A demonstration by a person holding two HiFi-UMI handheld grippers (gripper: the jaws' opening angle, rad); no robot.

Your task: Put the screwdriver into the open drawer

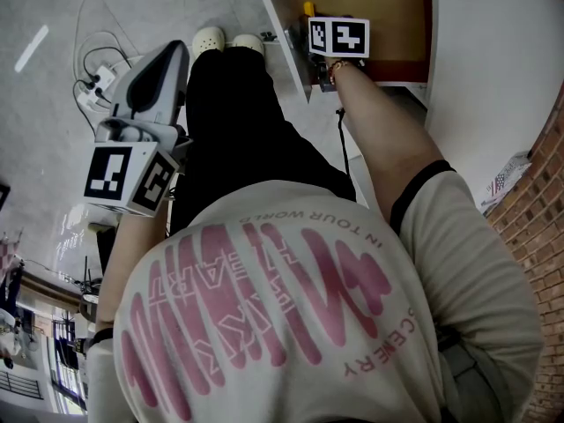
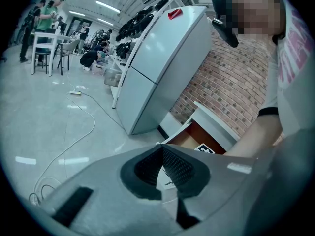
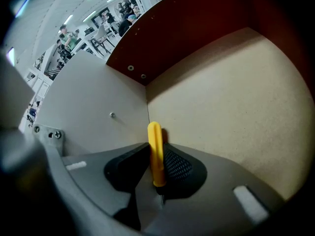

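A screwdriver with a yellow handle (image 3: pixel 155 151) stands between the jaws of my right gripper (image 3: pixel 156 157), which is shut on it, shaft end toward the camera. The gripper points steeply down into the open drawer, over its pale wooden floor (image 3: pixel 236 102) and close to the corner by its white front wall (image 3: pixel 88 107). In the head view the yellow handle tip (image 1: pixel 308 9) shows just beyond the right gripper's marker cube (image 1: pixel 339 35), inside the drawer (image 1: pixel 392 7). My left gripper (image 2: pixel 161 150) is shut with nothing in it, held away at the left (image 1: pixel 176 51).
The drawer (image 2: pixel 196 135) sits low against a brick wall (image 2: pixel 221 82), beside a tall white cabinet (image 2: pixel 157 63). Cables and a power strip (image 1: pixel 97 77) lie on the grey floor. The person's white shoes (image 1: pixel 220 38) stand before the drawer. People sit at tables (image 2: pixel 47 23) far off.
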